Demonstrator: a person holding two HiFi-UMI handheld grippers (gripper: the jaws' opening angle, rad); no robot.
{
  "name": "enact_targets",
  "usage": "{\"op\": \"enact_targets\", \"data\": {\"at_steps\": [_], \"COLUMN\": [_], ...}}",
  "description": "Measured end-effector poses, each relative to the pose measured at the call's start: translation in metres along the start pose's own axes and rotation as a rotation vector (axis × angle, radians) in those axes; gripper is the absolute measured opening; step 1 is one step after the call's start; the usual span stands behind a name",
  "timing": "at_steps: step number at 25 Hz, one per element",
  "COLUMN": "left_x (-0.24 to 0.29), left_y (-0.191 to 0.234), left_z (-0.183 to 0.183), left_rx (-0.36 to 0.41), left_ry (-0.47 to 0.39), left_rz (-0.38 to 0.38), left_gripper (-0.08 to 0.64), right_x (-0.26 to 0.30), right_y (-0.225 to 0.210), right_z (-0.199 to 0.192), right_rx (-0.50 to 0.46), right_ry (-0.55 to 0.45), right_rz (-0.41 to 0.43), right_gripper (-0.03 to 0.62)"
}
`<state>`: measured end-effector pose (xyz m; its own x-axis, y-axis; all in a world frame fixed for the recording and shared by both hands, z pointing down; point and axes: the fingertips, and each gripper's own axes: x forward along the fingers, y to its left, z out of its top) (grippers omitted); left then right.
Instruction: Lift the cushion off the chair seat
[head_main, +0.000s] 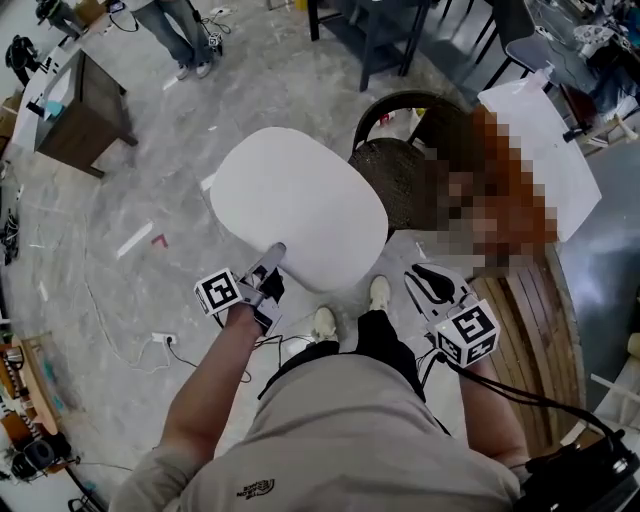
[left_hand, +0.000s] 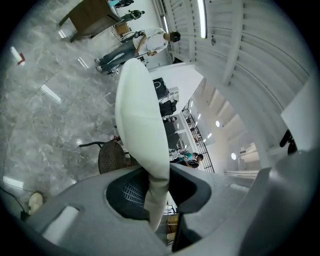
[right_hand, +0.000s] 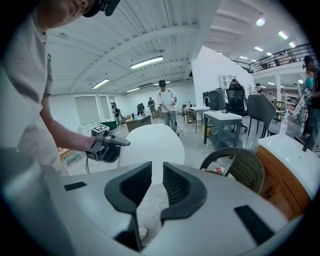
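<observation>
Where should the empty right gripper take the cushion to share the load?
Probably pinch the cushion by its thin right-hand rim, toward the chair, coming edge-on from the right. It's a broad flat pad, so only the rim fits the jaws; the left gripper already pinches the near rim.

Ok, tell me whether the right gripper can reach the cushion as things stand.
Probably yes. The right gripper is empty, jaws apart, and the white cushion hangs in open air ahead of it, pinched at its edge by the left gripper; nothing stands between.
</observation>
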<state>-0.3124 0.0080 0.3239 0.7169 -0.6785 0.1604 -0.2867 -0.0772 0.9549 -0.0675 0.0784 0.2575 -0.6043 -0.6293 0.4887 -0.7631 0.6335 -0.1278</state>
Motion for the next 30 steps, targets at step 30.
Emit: {"op": "enact_targets", "data": {"at_steps": [30], "left_x": [-0.111], "left_y": [0.018], "left_z": [-0.007], "left_rx": [0.017], "left_ry": [-0.03], "left_rz": [0.071], "left_gripper": [0.097], "right_x": [-0.019], "right_y": [0.077], "right_z": [0.023], "right_rx": [-0.072], "right_ry": [0.003], "right_rz": [-0.026], "right_gripper": [0.014]}}
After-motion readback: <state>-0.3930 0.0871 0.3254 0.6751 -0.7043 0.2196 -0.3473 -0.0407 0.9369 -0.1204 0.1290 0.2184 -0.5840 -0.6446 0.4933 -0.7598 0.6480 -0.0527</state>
